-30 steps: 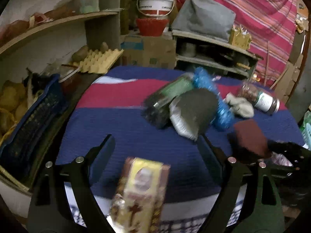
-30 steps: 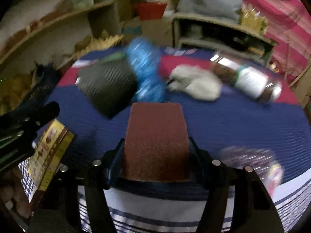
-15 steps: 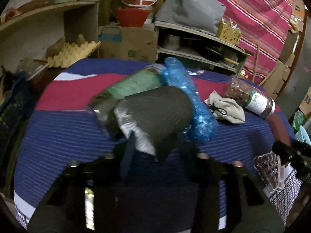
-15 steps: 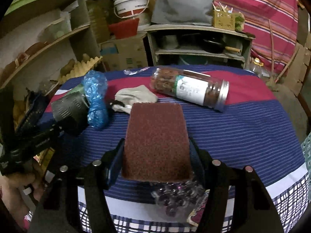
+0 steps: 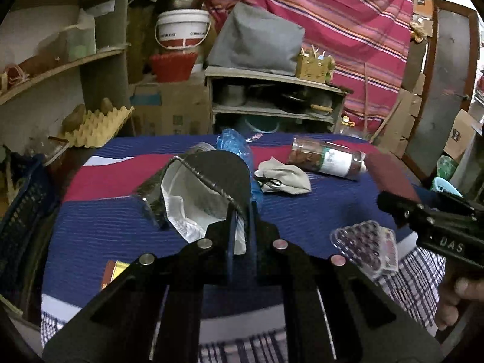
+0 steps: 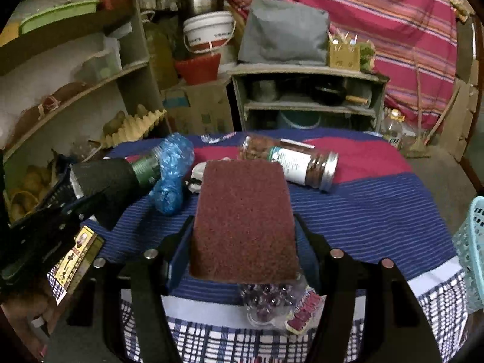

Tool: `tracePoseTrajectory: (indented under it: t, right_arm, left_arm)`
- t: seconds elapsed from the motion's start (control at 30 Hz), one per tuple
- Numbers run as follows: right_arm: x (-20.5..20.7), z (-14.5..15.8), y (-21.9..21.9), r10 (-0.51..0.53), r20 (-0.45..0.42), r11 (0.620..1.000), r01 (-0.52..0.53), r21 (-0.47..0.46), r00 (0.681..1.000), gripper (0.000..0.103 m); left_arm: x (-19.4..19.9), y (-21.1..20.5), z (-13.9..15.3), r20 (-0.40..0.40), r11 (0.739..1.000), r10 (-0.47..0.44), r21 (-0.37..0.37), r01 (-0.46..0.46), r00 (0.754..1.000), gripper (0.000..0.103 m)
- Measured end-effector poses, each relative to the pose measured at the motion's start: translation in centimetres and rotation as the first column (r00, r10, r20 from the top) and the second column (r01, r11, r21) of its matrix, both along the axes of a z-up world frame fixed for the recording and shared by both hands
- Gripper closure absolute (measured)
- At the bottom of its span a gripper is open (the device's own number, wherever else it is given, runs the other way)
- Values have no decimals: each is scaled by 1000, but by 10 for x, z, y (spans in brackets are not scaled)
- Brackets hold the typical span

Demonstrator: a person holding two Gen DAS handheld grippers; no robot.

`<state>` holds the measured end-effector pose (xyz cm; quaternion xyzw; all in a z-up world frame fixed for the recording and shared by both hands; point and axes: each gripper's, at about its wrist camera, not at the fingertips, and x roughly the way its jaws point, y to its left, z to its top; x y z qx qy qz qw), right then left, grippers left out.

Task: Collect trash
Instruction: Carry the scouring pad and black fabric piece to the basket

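Left gripper (image 5: 241,211) pinched nearly closed on the edge of a dark foil pouch (image 5: 208,181) (white lining showing), lifted over the striped tablecloth (image 5: 317,211). Right gripper (image 6: 243,242) at medium width, clamping a brown scouring pad (image 6: 243,220) above a clear blister pack (image 6: 269,302) at the table's near edge.

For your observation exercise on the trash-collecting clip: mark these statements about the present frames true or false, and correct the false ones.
1. The right tongs hold a reddish-brown scouring pad. True.
2. The left tongs stand wide open over a bare cloth. False: they are shut on the edge of a dark foil pouch.
3. The glass jar stands upright. False: it lies on its side.
4. A blue plastic bag lies beside the pouch. True.
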<state>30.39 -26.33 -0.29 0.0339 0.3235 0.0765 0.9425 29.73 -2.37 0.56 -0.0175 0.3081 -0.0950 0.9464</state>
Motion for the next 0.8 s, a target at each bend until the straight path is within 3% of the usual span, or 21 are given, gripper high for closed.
tracePoseTrajectory:
  t: [0.33, 0.8]
  right_arm:
    - [-36, 24, -4, -3, 85, 1000, 3, 1, 996, 41]
    - [-46, 35, -16, -39, 120, 999, 40, -10, 992, 41]
  left_arm:
    - [-20, 22, 13, 35, 999, 47, -14, -47, 998, 96]
    - [-22, 30, 19, 58, 998, 67, -16, -66, 996, 96]
